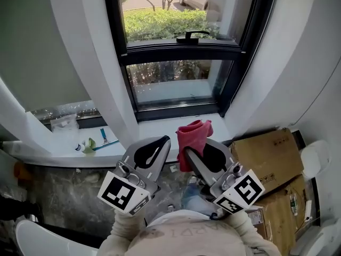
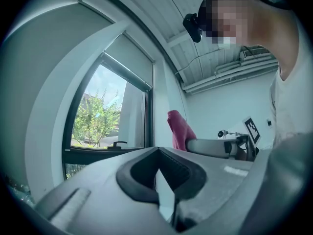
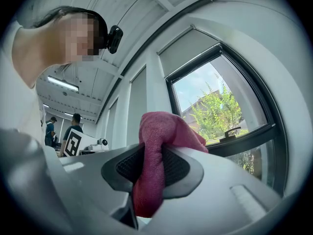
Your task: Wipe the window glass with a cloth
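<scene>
Approach step: right gripper (image 1: 196, 152) pinches crimson terry cloth (image 1: 193, 133); left gripper (image 1: 157, 147) pressed together, empty. Dark-framed window glass (image 1: 170, 84) ahead, not touched. Next: press cloth onto pane.

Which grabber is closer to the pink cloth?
The right. The right gripper is clamped on the pink cloth, which sticks up between its jaws. The left gripper sits just left of it, holding nothing, not touching it.

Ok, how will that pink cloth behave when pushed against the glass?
Probably floppy: the pink cloth bunches and droops above the right gripper, whose jaws pinch it. Its fuzzy weave looks soft and light, so it should likely flatten on contact, not stay stiff.
</scene>
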{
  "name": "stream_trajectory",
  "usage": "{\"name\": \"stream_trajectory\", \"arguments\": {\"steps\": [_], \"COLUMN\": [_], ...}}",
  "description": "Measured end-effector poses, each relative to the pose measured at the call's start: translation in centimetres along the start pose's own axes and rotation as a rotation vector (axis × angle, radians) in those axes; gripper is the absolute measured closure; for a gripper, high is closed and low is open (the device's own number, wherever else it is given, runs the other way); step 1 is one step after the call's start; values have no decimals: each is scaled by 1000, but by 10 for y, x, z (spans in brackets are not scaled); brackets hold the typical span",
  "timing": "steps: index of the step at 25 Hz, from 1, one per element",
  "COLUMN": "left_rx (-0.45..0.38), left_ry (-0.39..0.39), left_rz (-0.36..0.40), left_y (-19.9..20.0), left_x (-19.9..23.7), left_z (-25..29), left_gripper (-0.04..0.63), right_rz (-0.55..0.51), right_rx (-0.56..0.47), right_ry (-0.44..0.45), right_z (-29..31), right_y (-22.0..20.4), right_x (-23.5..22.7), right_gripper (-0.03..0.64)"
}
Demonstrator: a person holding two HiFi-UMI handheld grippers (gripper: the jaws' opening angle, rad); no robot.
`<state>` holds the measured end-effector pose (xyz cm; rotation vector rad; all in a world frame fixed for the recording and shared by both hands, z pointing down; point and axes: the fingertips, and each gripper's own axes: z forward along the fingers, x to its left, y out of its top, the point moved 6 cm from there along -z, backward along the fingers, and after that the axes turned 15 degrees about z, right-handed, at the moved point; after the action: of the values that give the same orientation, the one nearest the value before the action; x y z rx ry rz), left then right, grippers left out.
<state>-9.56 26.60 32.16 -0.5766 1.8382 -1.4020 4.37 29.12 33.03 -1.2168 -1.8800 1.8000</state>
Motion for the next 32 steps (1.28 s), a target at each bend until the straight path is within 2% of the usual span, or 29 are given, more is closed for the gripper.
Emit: {"name": "stream_trajectory", "arguments": {"steps": [9,24,32], "left_rx": [56,75,124], "left_ry": [55,64,72], "left_rz": [36,95,78], "left_y": [-15,-22,-41], "left_x": [32,68,69], "left_z": [52,230,276], "left_gripper": [594,594,594], "right_rz": [54,35,82], "right_rx": [0,-37,-15], "right_ry": [81,140,167], "right_z": [35,57,62], "right_y": [11,91,91], "right_x": [-63,-225,-273], "right_gripper": [499,499,499]}}
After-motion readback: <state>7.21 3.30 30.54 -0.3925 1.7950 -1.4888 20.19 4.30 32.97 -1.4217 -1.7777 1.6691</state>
